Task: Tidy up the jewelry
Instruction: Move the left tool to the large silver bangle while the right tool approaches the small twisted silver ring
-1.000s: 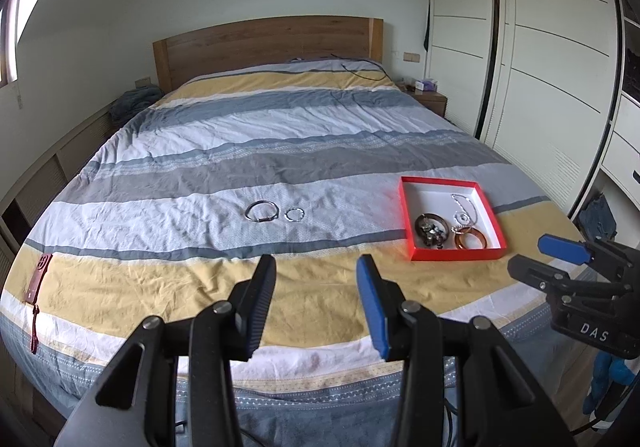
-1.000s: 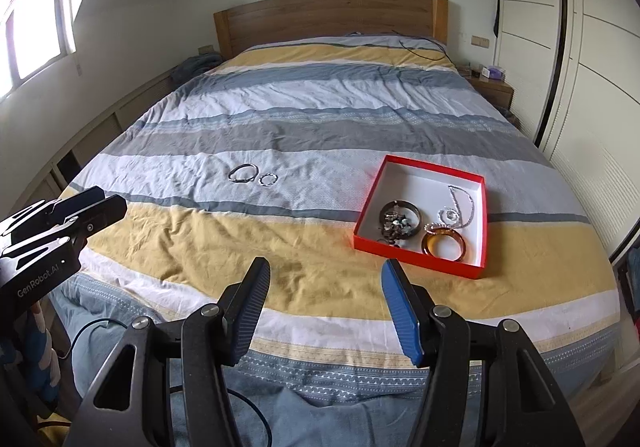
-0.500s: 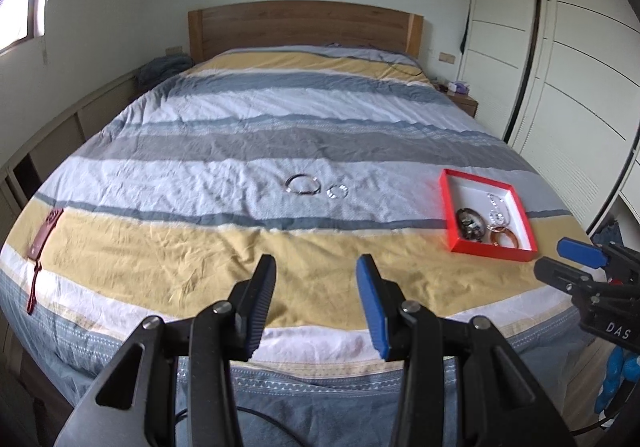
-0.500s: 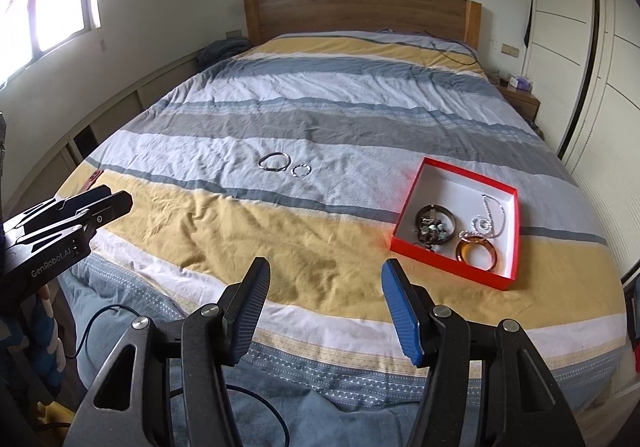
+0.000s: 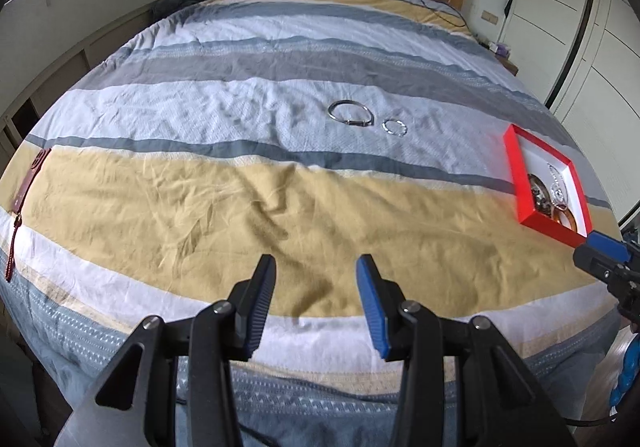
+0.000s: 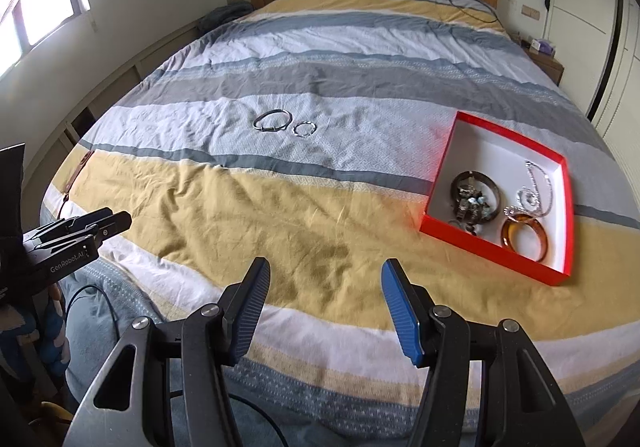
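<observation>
Both grippers [image 5: 316, 267] [image 6: 324, 271] nearer — bed [image 5: 240, 207] larger.

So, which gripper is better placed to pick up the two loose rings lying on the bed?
Probably left: the silver bangle and small ring lie nearly ahead of the open left gripper.

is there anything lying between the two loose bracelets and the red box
Nothing visible. The large bracelet and small bracelet lie on bare bedspread, with only wrinkled fabric across to the red box.

Bangle [image 6: 272, 120] & small ring [image 6: 304, 128] side by side on bed [image 6: 280, 207]; box [image 6: 436, 183] to their right w/ more jewelry inside.
</observation>
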{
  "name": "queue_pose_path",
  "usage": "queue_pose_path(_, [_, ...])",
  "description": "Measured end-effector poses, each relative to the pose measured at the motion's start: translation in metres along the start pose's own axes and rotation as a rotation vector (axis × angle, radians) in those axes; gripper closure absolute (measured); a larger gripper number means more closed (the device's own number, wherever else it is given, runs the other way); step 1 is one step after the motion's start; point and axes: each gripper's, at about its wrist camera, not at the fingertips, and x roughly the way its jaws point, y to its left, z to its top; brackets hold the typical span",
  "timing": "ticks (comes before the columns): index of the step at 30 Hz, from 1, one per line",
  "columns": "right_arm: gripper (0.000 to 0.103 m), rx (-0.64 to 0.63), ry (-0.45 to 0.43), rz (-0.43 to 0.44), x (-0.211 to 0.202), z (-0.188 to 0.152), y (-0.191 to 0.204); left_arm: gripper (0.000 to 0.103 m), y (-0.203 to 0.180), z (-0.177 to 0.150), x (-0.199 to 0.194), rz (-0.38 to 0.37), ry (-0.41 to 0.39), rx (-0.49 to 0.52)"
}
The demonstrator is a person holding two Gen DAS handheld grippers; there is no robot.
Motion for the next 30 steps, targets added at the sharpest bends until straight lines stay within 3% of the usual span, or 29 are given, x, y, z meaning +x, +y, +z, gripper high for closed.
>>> queue_pose_path(5, [0.047,-0.026,0.012,0.011,0.029,0.025,-0.001,0.063,0.008,0.040,0.039,-0.016,0.018,-0.016])
queue_pose_path(6, [0.052,-0.030,0.010,0.015,0.036,0.032,-0.001,0.063,0.009,0.049,0.046,-0.018,0.017,-0.020])
queue_pose_path(10, [0.059,-0.046,0.003,0.039,0.077,0.080,-0.005,0.063,0.011,0.096,0.083,-0.043,0.007,-0.024])
queue_pose_path(17, [0.061,-0.060,0.019,0.073,0.150,0.134,-0.004,0.063,0.006,0.161,0.162,-0.105,0.036,-0.021])
queue_pose_path(24, [0.068,-0.064,0.059,0.086,0.217,0.165,-0.001,0.063,0.002,0.182,0.230,-0.090,0.097,0.004])
queue_pose_path(30, [0.072,-0.079,0.116,0.088,0.260,0.165,0.003,0.063,-0.013,0.177,0.253,-0.045,0.109,0.122])
